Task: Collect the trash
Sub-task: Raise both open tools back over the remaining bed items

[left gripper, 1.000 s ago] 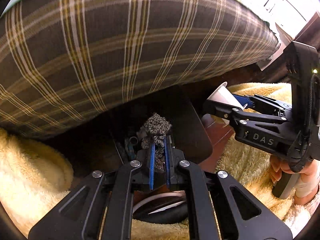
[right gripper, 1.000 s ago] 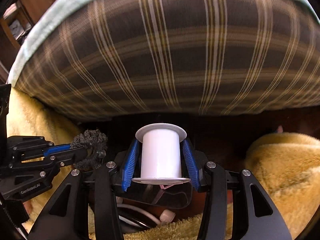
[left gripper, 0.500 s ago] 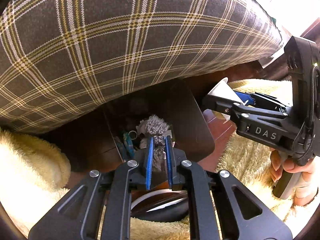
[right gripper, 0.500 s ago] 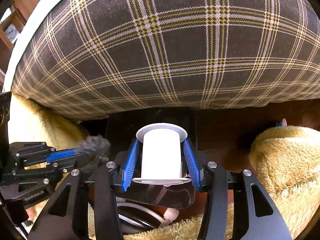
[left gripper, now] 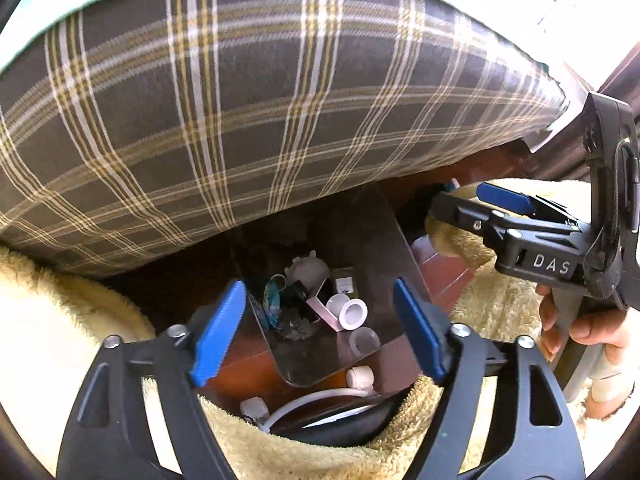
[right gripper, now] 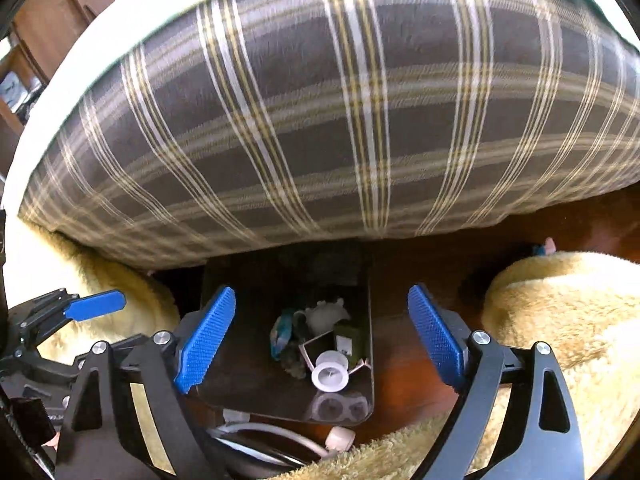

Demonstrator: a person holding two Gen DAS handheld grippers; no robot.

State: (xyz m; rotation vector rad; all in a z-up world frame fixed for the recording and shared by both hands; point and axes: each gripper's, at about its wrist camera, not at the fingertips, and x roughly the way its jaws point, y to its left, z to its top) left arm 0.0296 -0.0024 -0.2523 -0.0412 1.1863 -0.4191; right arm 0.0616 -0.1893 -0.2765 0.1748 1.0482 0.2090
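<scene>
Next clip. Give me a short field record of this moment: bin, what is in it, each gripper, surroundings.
bin: dark bin, open top, on the brown floor beside a plaid cushion
contents: white spool on top; grey fluff, teal scrap, other small litter
left gripper: above the bin, jaws opening, nothing between them
right gripper: above the bin, jaws opening, nothing between them
surroundings: cream fleece blanket on both sides; white cable by the near edge

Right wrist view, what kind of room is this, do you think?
Probably a living room or bedroom at home: a plaid cushion, fluffy cream blankets and a dark bin of small trash on a wooden floor.
</scene>
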